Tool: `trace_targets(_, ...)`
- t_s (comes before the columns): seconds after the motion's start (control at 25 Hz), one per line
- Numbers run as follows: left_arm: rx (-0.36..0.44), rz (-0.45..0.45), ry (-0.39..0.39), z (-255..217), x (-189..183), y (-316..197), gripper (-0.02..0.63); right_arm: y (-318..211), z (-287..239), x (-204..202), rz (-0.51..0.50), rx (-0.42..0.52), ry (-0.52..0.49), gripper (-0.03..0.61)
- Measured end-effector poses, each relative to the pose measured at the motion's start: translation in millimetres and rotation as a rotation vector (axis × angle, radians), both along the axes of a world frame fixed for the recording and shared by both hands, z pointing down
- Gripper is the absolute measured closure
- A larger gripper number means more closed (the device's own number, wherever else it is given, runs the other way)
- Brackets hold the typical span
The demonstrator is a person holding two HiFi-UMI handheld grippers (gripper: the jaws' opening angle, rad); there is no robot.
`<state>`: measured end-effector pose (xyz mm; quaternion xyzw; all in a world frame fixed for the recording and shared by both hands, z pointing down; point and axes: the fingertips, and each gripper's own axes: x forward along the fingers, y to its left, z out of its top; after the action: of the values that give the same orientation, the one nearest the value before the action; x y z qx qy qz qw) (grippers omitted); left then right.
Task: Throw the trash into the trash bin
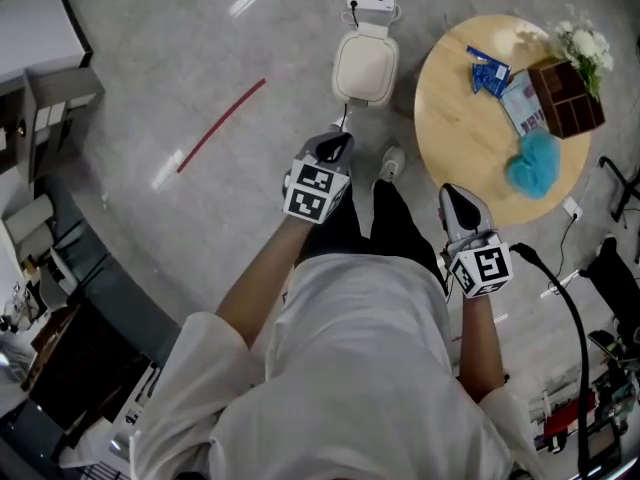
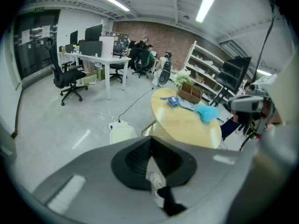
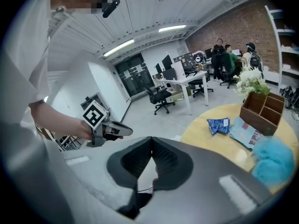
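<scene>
A crumpled blue snack wrapper (image 1: 489,71) lies on the round wooden table (image 1: 455,128), near its far left edge. It also shows in the left gripper view as the wrapper (image 2: 174,101) and in the right gripper view as the wrapper (image 3: 217,124). The white lidded trash bin (image 1: 365,66) stands on the floor just left of the table, lid down. My left gripper (image 1: 338,146) hangs over the floor short of the bin (image 2: 122,134), jaws shut and empty. My right gripper (image 1: 455,196) is at the table's near edge, also shut and empty.
On the table are a brown wooden box (image 1: 567,98), a teal fluffy thing (image 1: 535,163), a pamphlet (image 1: 522,103) and white flowers (image 1: 585,43). A power strip (image 1: 370,3) and its cable lie behind the bin. Desks and office chairs (image 2: 67,78) stand farther off.
</scene>
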<state>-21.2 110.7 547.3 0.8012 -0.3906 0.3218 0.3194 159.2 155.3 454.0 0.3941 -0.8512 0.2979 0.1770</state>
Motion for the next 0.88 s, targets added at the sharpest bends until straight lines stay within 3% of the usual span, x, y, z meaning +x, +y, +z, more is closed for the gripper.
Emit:
trace_targets(0.28, -0.038, 0.055, 0.008, 29.7, -12.8, -13.6, 0.611, 2.1, 19.8, -25.4, 0.051, -0.057, -0.001, 0.578)
trace_targets(0.88, -0.128, 0.115, 0.014, 105.6, -13.9, -17.9, 0.611, -0.7, 75.1, -38.6, 0.128, -0.118, 0.015, 0.578)
